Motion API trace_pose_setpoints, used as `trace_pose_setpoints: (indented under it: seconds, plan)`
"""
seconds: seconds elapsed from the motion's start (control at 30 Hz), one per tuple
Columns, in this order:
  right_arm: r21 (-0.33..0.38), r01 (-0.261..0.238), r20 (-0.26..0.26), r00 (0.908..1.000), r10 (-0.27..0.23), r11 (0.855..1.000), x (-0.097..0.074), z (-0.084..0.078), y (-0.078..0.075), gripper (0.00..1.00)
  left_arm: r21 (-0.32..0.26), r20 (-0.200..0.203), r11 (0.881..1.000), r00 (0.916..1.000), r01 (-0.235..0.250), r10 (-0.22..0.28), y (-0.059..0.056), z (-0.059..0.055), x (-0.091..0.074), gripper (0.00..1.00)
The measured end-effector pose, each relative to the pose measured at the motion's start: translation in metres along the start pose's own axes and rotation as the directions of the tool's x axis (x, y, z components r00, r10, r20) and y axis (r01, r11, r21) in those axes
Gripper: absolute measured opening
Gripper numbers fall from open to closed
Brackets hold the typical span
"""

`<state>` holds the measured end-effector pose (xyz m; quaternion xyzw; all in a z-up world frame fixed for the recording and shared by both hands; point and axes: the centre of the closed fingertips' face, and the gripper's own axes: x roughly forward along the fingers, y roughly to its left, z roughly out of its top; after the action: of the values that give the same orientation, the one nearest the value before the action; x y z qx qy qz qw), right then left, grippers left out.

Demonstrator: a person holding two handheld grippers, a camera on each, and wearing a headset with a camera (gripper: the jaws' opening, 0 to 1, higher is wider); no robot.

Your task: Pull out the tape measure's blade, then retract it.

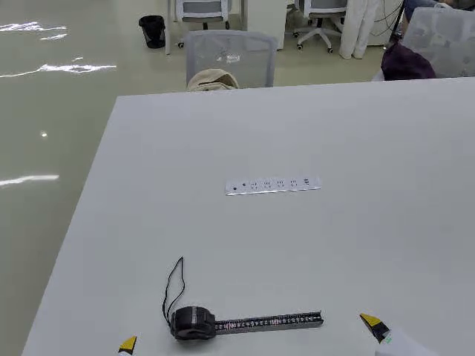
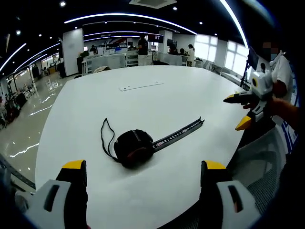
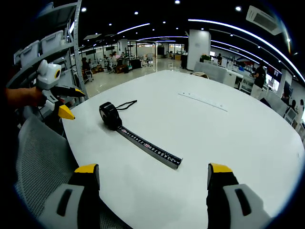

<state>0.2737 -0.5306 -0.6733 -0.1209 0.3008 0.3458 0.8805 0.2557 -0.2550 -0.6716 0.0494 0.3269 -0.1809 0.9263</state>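
Observation:
A black tape measure [image 1: 193, 323] lies near the white table's front edge, with its black wrist strap [image 1: 172, 288] looped toward the far side. Its blade [image 1: 271, 322] is pulled out partway and rests flat, pointing right. My left gripper [image 2: 143, 167] stands open just short of the tape measure case [image 2: 133, 147], empty. My right gripper [image 3: 153, 168] is open too, a little short of the blade's end [image 3: 174, 162]. In the head view a yellow tip of the left gripper [image 1: 128, 345] and of the right gripper [image 1: 375, 326] shows at the bottom edge.
A white power strip [image 1: 272, 185] lies mid-table. A grey mesh chair [image 1: 228, 58] stands at the far edge, a black bin [image 1: 152, 31] on the floor beyond. The table's left edge [image 1: 74, 222] runs diagonally beside glossy floor.

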Motion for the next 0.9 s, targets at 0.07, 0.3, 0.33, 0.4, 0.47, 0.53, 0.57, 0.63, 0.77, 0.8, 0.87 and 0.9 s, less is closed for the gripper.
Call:
trace_pose_setpoints:
  seconds: [0.07, 0.3, 0.33, 0.4, 0.47, 0.53, 0.57, 0.63, 0.77, 0.8, 0.87, 0.9]
  plan:
    - [0.001, 0.0, -0.001, 1.0, 0.0, 1.0, 0.0, 0.0, 0.0, 0.95, -0.007, -0.005, 1.0, 1.0, -0.008, 0.008, 0.001, -0.001, 0.001, 0.99]
    - [0.01, -0.004, 0.001, 1.0, 0.004, 1.0, 0.005, -0.001, 0.0, 0.95, -0.047, -0.002, 0.998, 0.9995, -0.031, 0.031, 0.002, 0.0, 0.006, 0.96]
    - [0.009, -0.005, 0.002, 1.0, 0.005, 1.0, 0.005, -0.001, 0.0, 0.94, -0.059, -0.003, 0.998, 0.9996, -0.029, 0.029, 0.001, 0.0, 0.008, 0.95]
    - [0.004, -0.016, 0.0, 0.9999, 0.016, 1.0, 0.007, -0.001, 0.002, 0.94, -0.082, -0.001, 0.996, 0.9993, -0.038, 0.038, 0.002, 0.0, 0.008, 0.95]
    - [-0.002, -0.02, -0.008, 0.9998, 0.019, 1.0, 0.009, -0.004, 0.002, 0.94, -0.088, -0.006, 0.995, 0.9991, -0.043, 0.043, 0.002, -0.002, 0.009, 0.95]
    - [-0.001, -0.027, -0.003, 0.9996, 0.027, 1.0, 0.011, -0.004, 0.003, 0.94, -0.099, -0.006, 0.994, 0.9988, -0.049, 0.049, 0.003, -0.002, 0.011, 0.95]
    - [0.0, -0.031, -0.003, 0.9995, 0.031, 1.0, 0.011, -0.004, 0.004, 0.94, -0.108, -0.006, 0.993, 0.9988, -0.048, 0.048, 0.002, -0.002, 0.012, 0.95]
    - [0.0, -0.036, -0.007, 0.9993, 0.036, 0.999, 0.014, -0.007, 0.004, 0.94, -0.117, -0.007, 0.992, 0.9985, -0.054, 0.053, 0.002, -0.002, 0.016, 0.94]
    - [0.004, -0.045, -0.005, 0.999, 0.045, 0.999, 0.016, -0.009, 0.004, 0.93, -0.129, -0.008, 0.99, 0.9979, -0.064, 0.064, 0.002, -0.002, 0.021, 0.94]
    - [0.007, -0.046, -0.003, 0.9989, 0.046, 0.999, 0.016, -0.009, 0.003, 0.93, -0.132, -0.007, 0.989, 0.9977, -0.067, 0.067, 0.002, -0.001, 0.022, 0.94]
    - [0.008, -0.056, -0.001, 0.9985, 0.056, 0.998, 0.017, -0.009, 0.003, 0.91, -0.14, 0.002, 0.988, 0.9981, -0.06, 0.061, 0.001, 0.001, 0.025, 0.94]
    - [0.007, -0.059, -0.002, 0.9983, 0.059, 0.998, 0.018, -0.01, 0.002, 0.9, -0.152, 0.005, 0.987, 0.9983, -0.057, 0.059, 0.0, 0.002, 0.026, 0.94]
